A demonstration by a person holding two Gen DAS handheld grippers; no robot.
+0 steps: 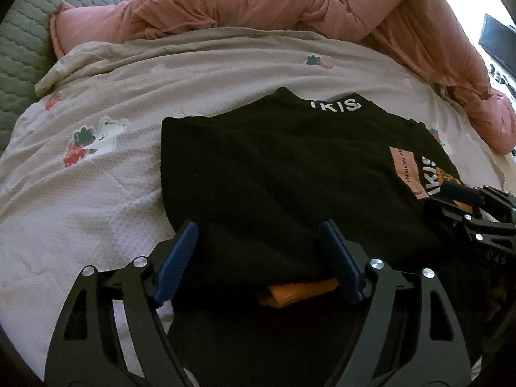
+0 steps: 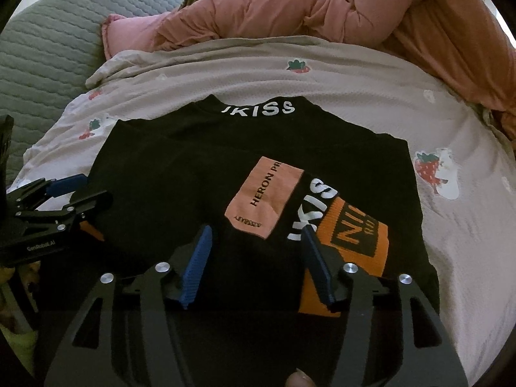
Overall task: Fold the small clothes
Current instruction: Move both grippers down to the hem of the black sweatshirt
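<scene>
A small black sweater with white "KISS" lettering lies flat on the bed, its sleeves folded across its body; it also shows in the right wrist view. An orange cuff sticks out at its near hem. A pink patch and an orange cuff lie on its right half. My left gripper is open, its blue fingers astride the sweater's near left edge. My right gripper is open over the near right part. Each gripper shows in the other's view, the right one and the left one.
The sweater lies on a pale blanket with strawberry prints. A bunched pink quilt lies behind it and down the right side. A grey-green quilted cover lies at the left. A dark screen stands far right.
</scene>
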